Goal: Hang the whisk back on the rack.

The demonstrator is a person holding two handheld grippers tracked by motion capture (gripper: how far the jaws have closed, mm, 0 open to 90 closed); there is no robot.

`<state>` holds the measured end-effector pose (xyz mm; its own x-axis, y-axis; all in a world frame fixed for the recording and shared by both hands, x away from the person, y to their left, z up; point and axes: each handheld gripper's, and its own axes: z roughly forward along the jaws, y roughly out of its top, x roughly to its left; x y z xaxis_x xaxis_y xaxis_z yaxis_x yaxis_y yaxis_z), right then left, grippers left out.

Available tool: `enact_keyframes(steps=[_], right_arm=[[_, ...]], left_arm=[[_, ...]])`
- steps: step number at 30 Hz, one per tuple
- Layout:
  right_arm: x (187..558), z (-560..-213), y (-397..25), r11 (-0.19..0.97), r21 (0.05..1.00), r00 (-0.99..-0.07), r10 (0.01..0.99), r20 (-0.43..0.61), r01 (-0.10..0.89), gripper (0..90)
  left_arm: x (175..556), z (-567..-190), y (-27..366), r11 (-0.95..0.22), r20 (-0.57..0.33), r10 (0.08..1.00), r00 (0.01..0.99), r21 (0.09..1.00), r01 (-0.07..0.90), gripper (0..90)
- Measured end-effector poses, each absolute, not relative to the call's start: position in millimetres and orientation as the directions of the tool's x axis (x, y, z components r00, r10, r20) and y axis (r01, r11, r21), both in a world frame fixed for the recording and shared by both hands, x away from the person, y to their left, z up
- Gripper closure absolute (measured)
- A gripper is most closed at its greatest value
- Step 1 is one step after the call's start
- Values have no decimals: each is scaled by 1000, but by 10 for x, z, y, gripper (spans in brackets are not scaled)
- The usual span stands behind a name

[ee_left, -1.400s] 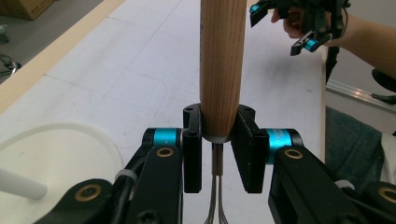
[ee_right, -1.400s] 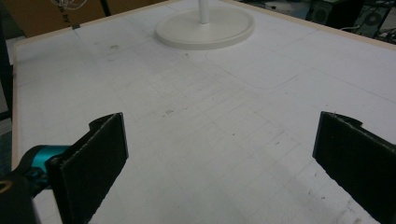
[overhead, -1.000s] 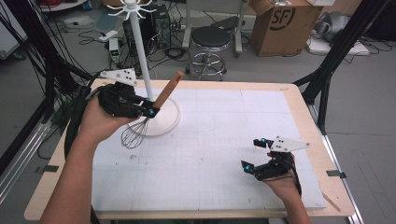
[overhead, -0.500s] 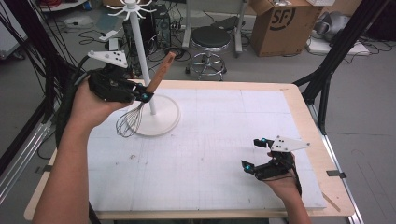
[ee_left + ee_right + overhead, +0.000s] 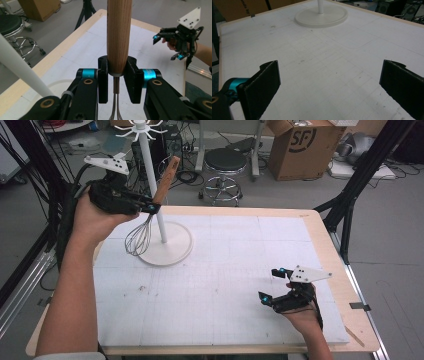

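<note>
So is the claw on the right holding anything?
No, the right claw is wide open, with bare table between its jaws.

1. The high view looks forward and down from above the person's side, taking in the whole table (image 5: 320, 227), far edge at 12 o'clock.
2. The left gripper view sits close behind its jaws, facing across the mat toward the right gripper (image 5: 167, 46) at 2 o'clock.
3. The right gripper view rides low over the mat, facing the stand base (image 5: 321, 15) at 12 o'clock; the high view shares it (image 5: 172, 247).
</note>
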<state>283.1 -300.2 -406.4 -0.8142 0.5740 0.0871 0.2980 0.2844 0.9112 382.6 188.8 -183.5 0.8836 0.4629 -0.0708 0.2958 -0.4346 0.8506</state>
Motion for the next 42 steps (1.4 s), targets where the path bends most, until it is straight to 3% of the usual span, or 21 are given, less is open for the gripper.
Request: enact_keyframes(steps=[14, 42], right_arm=[[2815, -4060, -3023, 281, 912, -813, 575, 90, 299, 21], [2805, -4070, -3023, 290, 909, -810, 580, 82, 300, 20]], left_arm=[[3952, -1621, 2056, -397, -71, 510, 857, 864, 308, 746], [4144, -1646, 2204, -387, -93, 548, 831, 852, 351, 746]])
